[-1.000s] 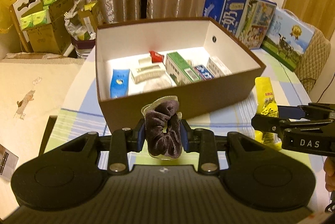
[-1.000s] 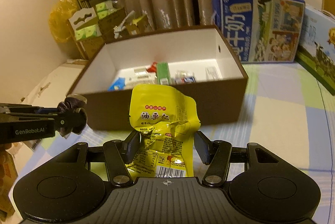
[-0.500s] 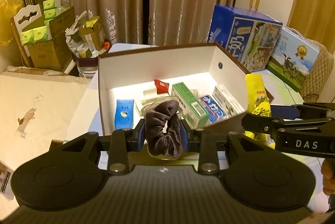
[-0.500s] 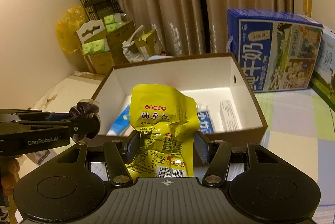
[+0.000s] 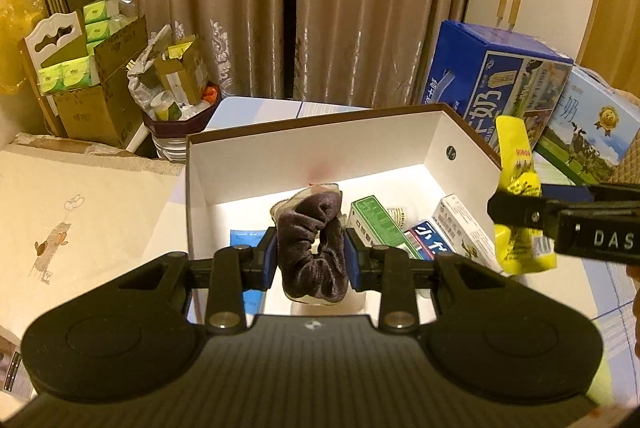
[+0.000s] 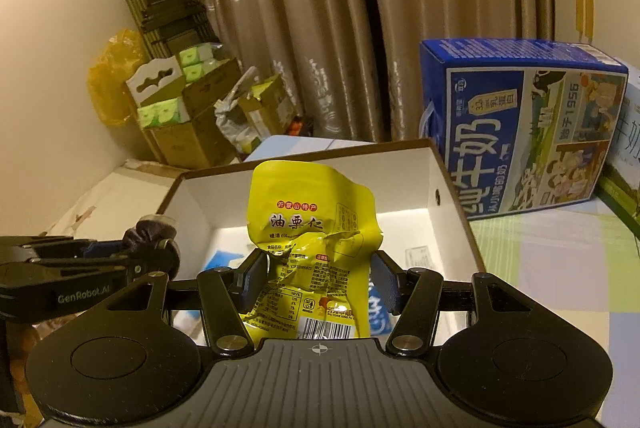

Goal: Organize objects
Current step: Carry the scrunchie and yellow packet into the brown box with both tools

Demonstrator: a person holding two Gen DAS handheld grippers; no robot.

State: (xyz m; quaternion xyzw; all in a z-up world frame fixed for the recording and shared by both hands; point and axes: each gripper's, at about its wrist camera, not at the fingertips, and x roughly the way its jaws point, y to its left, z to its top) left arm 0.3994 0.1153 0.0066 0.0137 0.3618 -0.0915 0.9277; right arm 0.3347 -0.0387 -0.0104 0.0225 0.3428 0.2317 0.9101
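Left gripper: jaws narrow, clamped on a dark scrunchie that stands upright between the blue pads. Right gripper: jaws closed on a yellow snack pouch, whose crumpled top rises above the pads. Ahead of and below both sets of jaws sits the open brown box, white inside. Within it, beyond the left jaws, lie a green carton and a blue packet.
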